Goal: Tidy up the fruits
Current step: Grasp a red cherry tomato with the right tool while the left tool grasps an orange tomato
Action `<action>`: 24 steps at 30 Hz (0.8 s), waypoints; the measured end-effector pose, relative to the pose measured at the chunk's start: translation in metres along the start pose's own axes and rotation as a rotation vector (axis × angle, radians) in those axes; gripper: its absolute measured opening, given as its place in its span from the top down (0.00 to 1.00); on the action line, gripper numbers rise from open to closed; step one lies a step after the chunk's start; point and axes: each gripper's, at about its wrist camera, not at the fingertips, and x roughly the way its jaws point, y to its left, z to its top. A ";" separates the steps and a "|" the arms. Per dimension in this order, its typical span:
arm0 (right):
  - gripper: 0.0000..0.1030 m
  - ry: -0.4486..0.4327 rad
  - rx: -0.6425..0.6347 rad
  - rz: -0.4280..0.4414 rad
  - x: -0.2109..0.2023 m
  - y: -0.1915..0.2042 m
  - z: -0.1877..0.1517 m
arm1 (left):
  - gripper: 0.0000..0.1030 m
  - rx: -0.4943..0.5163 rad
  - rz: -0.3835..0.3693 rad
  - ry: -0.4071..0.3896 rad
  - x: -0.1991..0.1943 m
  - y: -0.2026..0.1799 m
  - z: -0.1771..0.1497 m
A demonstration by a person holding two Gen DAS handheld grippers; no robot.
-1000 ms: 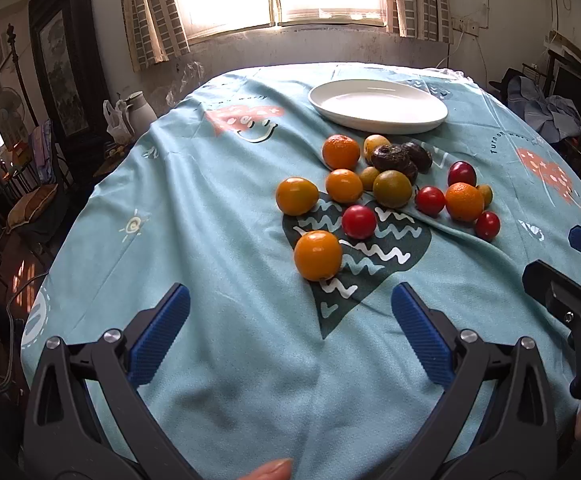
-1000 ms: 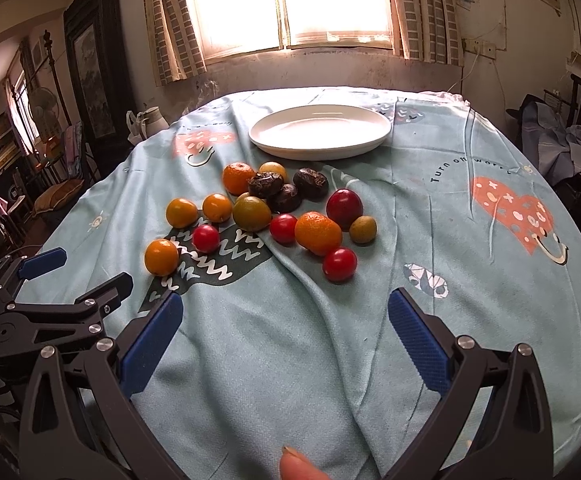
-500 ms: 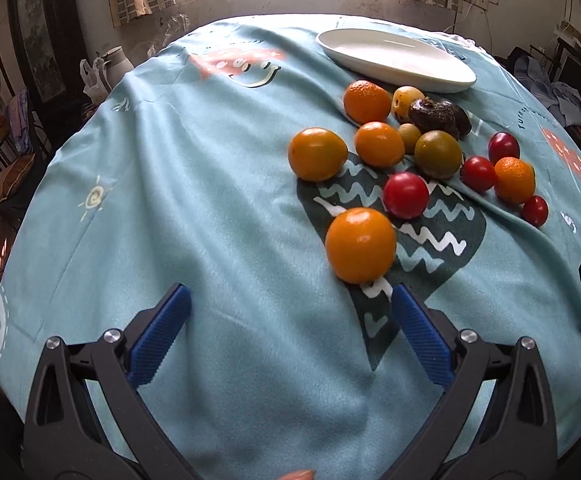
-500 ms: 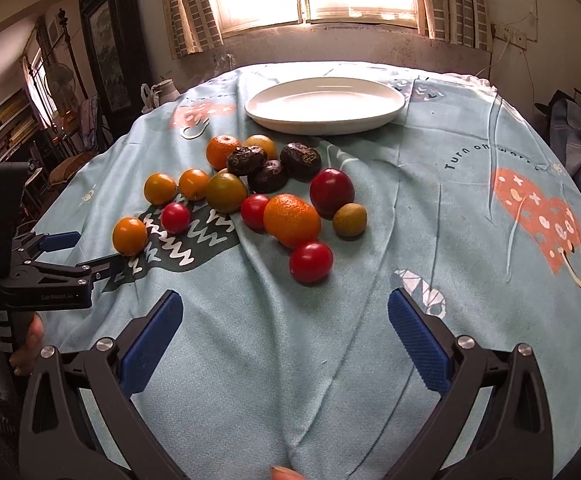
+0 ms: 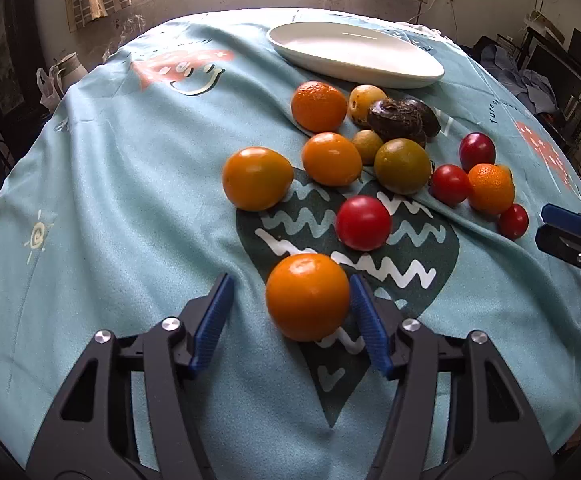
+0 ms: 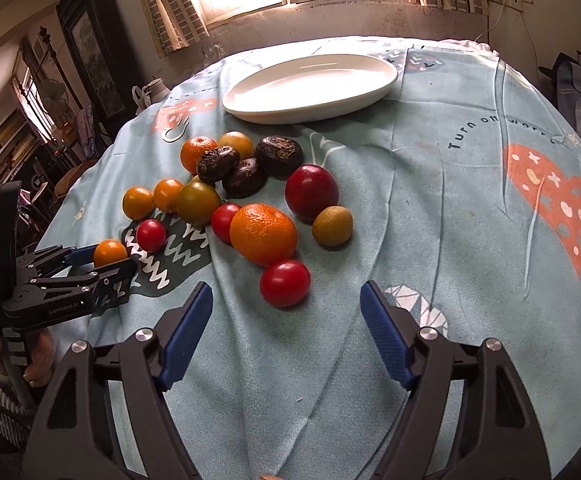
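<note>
A pale blue tablecloth (image 5: 110, 208) covers the table, with a white plate (image 5: 354, 54) at its far side. Loose fruit lies nearer. The left gripper (image 5: 290, 316) is closing around the nearest orange fruit (image 5: 307, 297), not yet clamped. The right gripper (image 6: 286, 322), released and closing, sits just short of a red tomato (image 6: 285, 282).

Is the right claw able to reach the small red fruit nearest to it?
Probably yes. The right claw, its jaws closing with nothing between them, points at the red fruit just ahead, with only bare tablecloth between.
</note>
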 end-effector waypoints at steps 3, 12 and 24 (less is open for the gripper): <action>0.33 0.011 -0.001 -0.007 0.006 -0.001 0.003 | 0.55 0.021 0.005 -0.009 -0.002 -0.003 -0.003; 0.63 0.073 0.005 0.026 0.028 -0.003 0.007 | 0.63 0.007 -0.054 -0.012 -0.007 0.004 -0.007; 0.71 0.003 -0.002 0.053 0.004 -0.005 0.004 | 0.63 -0.034 -0.087 -0.049 -0.027 0.012 -0.003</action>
